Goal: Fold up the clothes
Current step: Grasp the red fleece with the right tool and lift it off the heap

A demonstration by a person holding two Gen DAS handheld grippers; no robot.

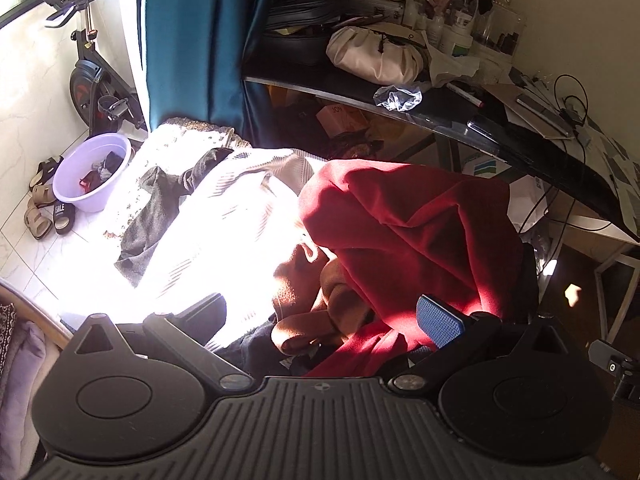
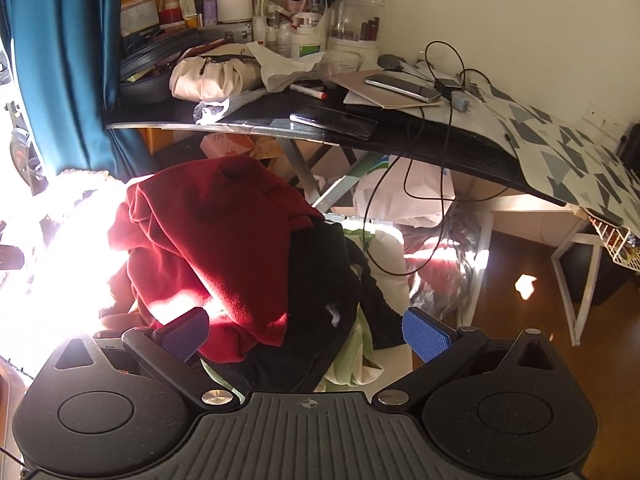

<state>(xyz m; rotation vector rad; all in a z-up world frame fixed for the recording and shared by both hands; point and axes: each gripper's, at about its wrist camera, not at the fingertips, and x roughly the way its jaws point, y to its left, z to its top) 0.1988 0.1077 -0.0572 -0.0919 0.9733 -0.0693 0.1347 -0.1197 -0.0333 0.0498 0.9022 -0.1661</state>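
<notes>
A dark red garment [image 1: 404, 224] lies crumpled on top of a pile of clothes, with a tan garment [image 1: 320, 320] and dark pieces under it. A striped white garment [image 1: 224, 216] and a grey one [image 1: 152, 216] lie to the left in glaring sunlight. My left gripper [image 1: 324, 316] is open just above the pile's near edge. In the right wrist view the red garment [image 2: 208, 240] rests over a black garment [image 2: 320, 292] and a light green one [image 2: 356, 364]. My right gripper [image 2: 306, 330] is open, its blue pads [image 2: 426, 334] on either side of the red and black cloth.
A cluttered black desk [image 2: 400, 136] with cosmetics, phones and cables overhangs the pile at the back. A teal curtain [image 1: 192, 40] hangs behind. A lilac basin [image 1: 92, 178], sandals and an exercise bike [image 1: 96, 76] stand at the left. Wooden floor [image 2: 516, 312] lies to the right.
</notes>
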